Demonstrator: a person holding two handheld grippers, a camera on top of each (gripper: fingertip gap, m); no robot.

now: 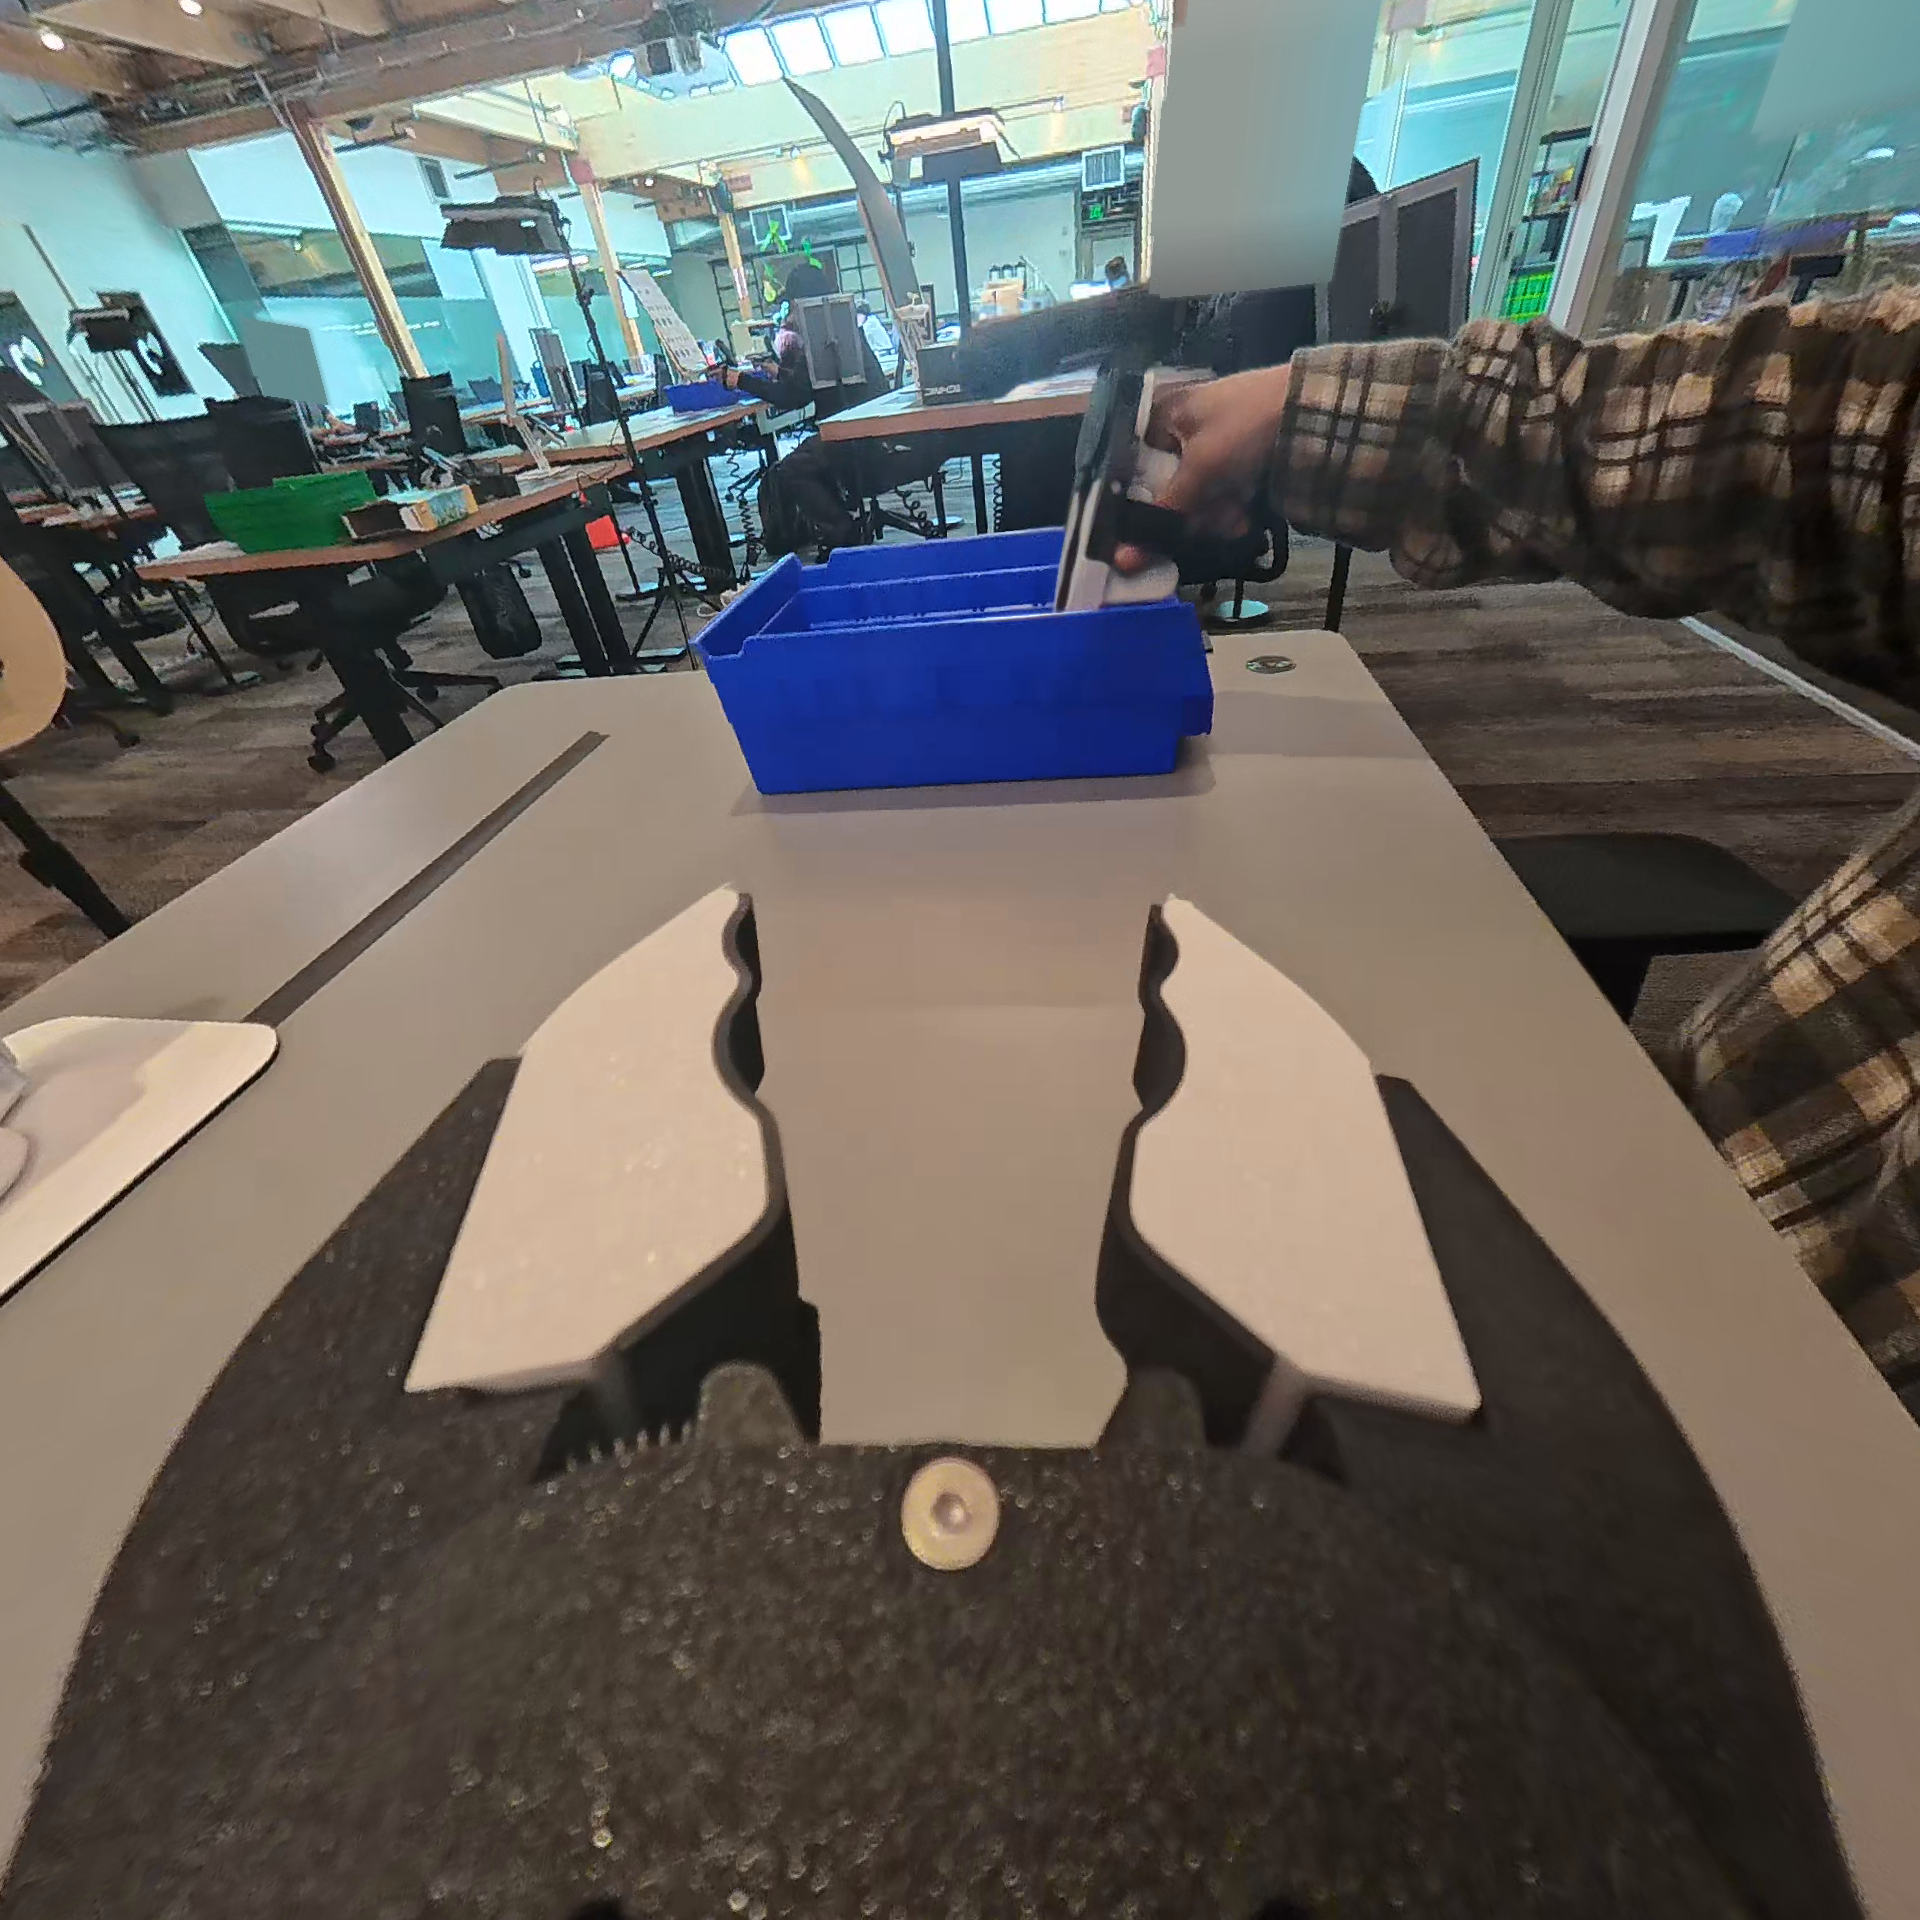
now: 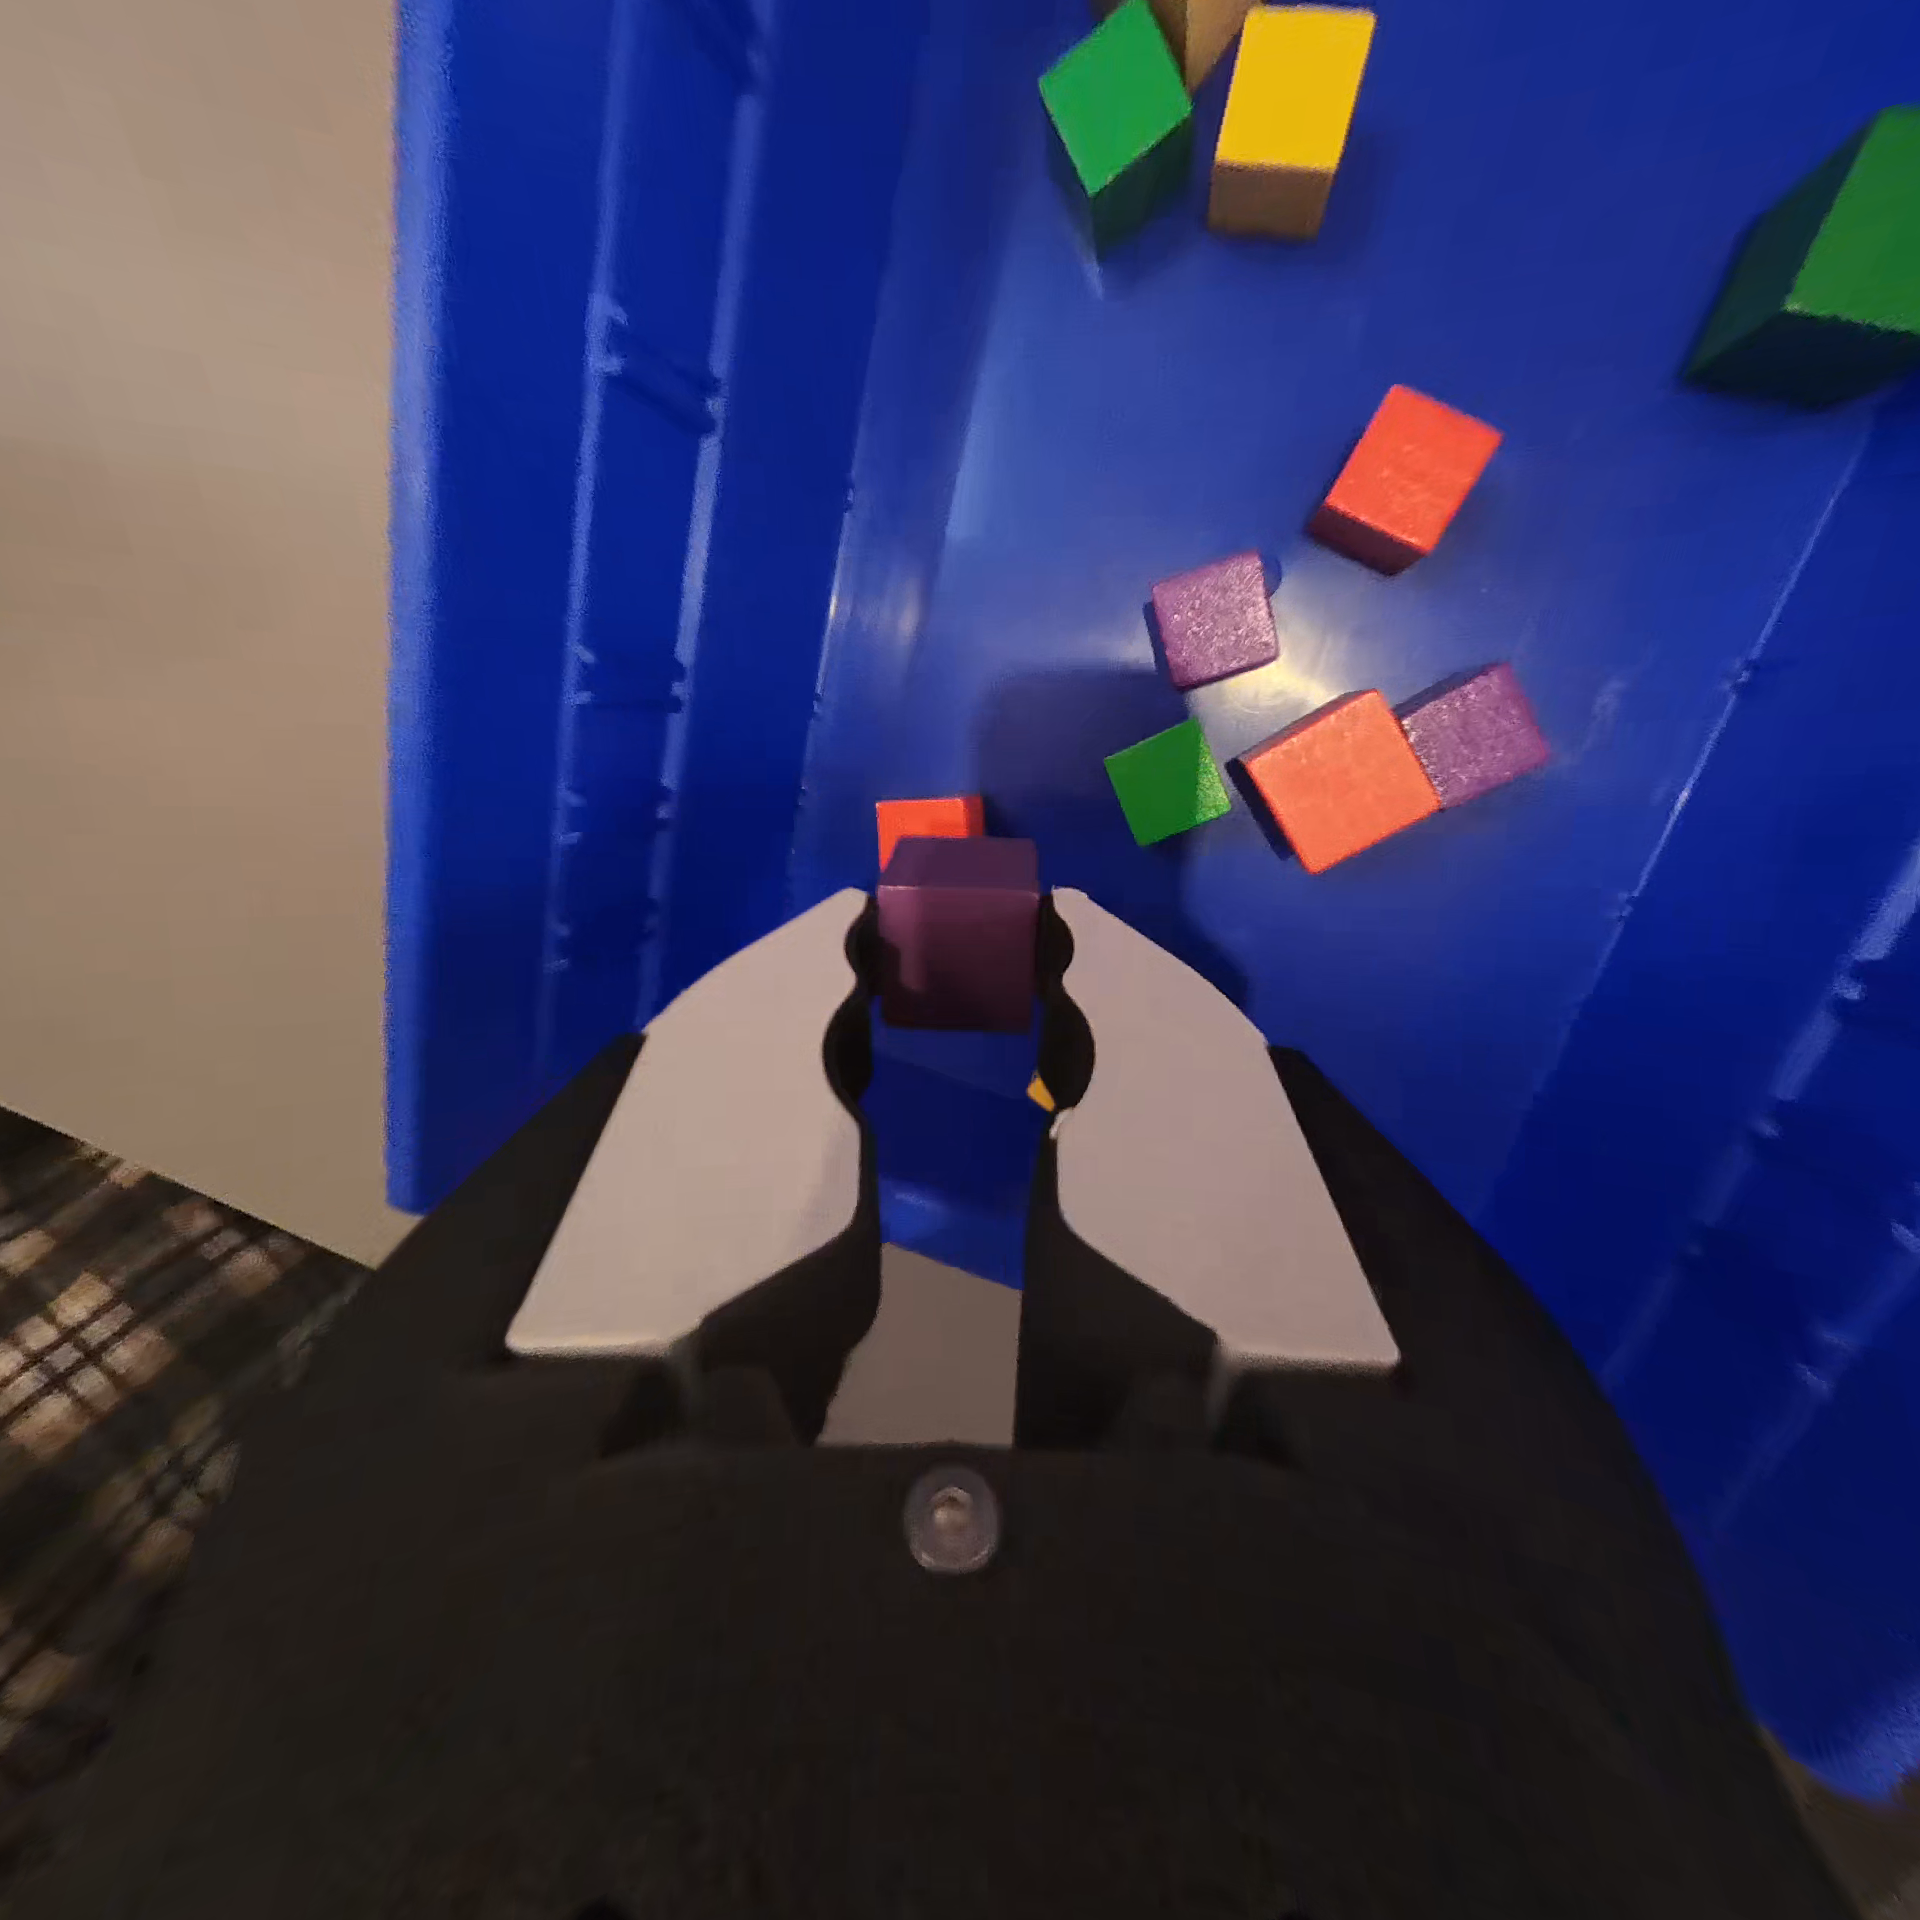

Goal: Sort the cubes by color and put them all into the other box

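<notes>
Purple wood sits pinched between the tips of the right gripper (image 2: 958, 940): a purple cube (image 2: 958, 935), held above the floor of the blue bin (image 2: 1455, 1039), its near face in shadow. Just behind it, partly hidden, is an orange cube (image 2: 928, 818) close to the bin's ribbed left wall. Loose cubes lie scattered on the bin floor ahead: a small green cube (image 2: 1166, 781) just beside a larger orange cube (image 2: 1340, 779), which touches a second purple cube (image 2: 1475, 736) on its far side; a third purple cube (image 2: 1214, 619) lies a little beyond them, and another orange cube (image 2: 1405, 478) farther on. Near the top edge are a tilted green cube (image 2: 1117, 104) and a yellow cube (image 2: 1288, 104) close together, with a big green cube (image 2: 1829, 281) cut off at the right edge. A sliver of yellow shows under the right finger; what it belongs to cannot be told. In the left wrist view the left gripper (image 1: 951, 935) hovers low over the grey table (image 1: 1351, 935), spread wide with nothing between its white fingers (image 1: 613, 1143). Well ahead of it stands the bin (image 1: 956, 707) near the table's far edge, and the right gripper (image 1: 1101, 540) dips into the bin's right end, held by a hand (image 1: 1216, 447) in a plaid sleeve (image 1: 1558, 447). A white pad (image 1: 114, 1112) lies at the table's left edge.
</notes>
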